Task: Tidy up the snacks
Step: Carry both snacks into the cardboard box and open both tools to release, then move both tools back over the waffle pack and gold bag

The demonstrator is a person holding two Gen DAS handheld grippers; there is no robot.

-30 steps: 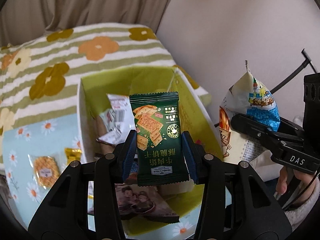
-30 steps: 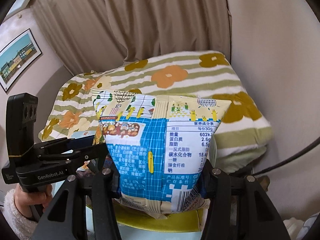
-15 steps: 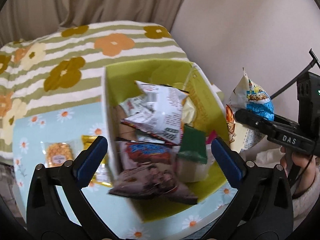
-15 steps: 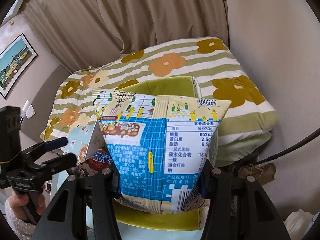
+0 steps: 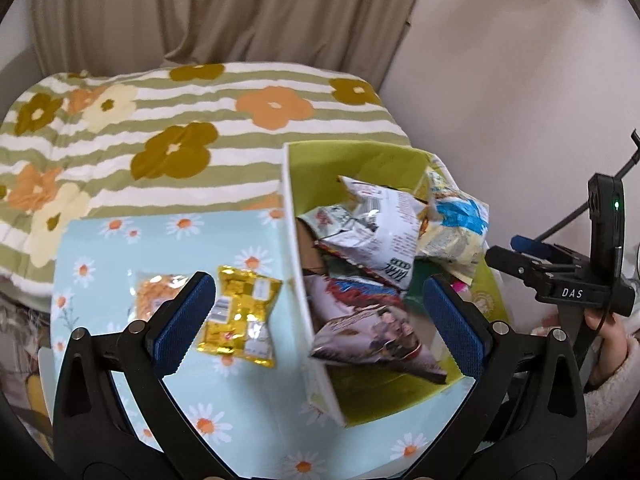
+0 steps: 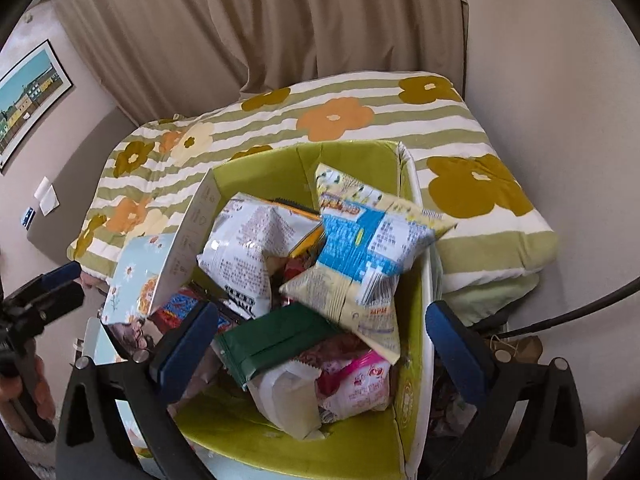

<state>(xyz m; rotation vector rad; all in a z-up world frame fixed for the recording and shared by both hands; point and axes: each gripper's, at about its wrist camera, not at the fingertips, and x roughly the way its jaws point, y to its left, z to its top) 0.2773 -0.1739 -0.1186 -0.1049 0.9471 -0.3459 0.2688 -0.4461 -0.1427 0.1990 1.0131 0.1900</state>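
Observation:
A lime-green box on the table holds several snack packets. My left gripper stands open over the box's left wall, nothing between its pads. My right gripper hangs over the box with its jaws opening and nothing gripped. The blue and yellow chip bag lies loose on the pile. The dark green cracker packet rests in the box just beyond my right fingers. On the table left of the box lie a gold packet and an orange snack packet.
The daisy-print tablecloth covers the table. A striped flower quilt lies behind it, with curtains and a wall beyond. A white chip bag and a pink packet also sit in the box. A hand holds the right gripper.
Both grippers opened. The green cracker packet left my left gripper and the chip bag left my right one; both now lie in the box. My left gripper shifted left towards the table.

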